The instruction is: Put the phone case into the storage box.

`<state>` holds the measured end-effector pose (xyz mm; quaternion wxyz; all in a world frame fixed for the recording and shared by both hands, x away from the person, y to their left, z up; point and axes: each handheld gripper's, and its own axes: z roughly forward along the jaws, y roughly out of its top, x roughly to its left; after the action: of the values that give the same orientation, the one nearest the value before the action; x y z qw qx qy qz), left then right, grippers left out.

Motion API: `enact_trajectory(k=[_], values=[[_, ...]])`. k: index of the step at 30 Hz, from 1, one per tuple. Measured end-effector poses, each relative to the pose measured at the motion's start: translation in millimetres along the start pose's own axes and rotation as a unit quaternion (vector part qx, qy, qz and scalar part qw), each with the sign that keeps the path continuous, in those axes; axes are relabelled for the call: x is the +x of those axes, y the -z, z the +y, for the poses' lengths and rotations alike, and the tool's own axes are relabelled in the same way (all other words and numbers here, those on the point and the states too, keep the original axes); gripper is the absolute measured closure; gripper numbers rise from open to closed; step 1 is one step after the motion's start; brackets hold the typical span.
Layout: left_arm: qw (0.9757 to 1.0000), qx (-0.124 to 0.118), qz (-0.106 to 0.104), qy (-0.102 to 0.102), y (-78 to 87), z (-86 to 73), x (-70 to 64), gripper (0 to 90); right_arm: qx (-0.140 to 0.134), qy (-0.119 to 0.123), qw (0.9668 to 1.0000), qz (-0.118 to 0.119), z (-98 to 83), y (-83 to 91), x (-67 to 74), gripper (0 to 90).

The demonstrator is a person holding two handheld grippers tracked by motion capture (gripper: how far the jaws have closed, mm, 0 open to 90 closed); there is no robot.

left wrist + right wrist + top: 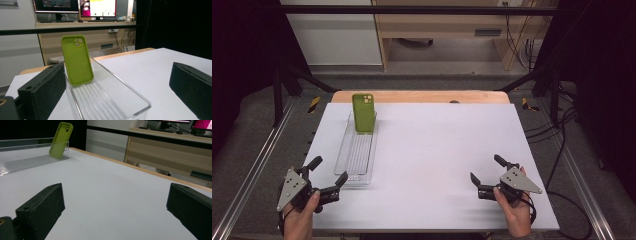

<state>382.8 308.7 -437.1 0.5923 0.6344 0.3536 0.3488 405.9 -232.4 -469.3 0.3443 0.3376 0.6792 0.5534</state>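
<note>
Left gripper (pixel 328 176) beside tray (pixel 343 161) end

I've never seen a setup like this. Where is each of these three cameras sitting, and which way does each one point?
High view: fixed above the person's side, looking forward and down on the white table; both hands show, holding the left gripper and right gripper.
Left gripper view: rides the left gripper, looking between its open jaws along the clear tray at the green phone case.
Right gripper view: rides the right gripper, looking low across the table.
Shared: all three show the case leaning in the tray.
</note>
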Motion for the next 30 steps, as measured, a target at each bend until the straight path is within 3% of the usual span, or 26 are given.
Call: enact_trajectory(k=[12,30], values=[[0.9999,-0.003,0.005,0.01,2.7,-10.2,0.1,0.7,-0.002,0.001,1.0,0.002,0.2,0.4,0.3,1.7],[0.9997,0.009,-0.02,0.012,-7.7,-21.4,-6.9,0.7,-0.004,-0.003,0.9999,0.01,-0.8,0.3,-0.9,1.7]])
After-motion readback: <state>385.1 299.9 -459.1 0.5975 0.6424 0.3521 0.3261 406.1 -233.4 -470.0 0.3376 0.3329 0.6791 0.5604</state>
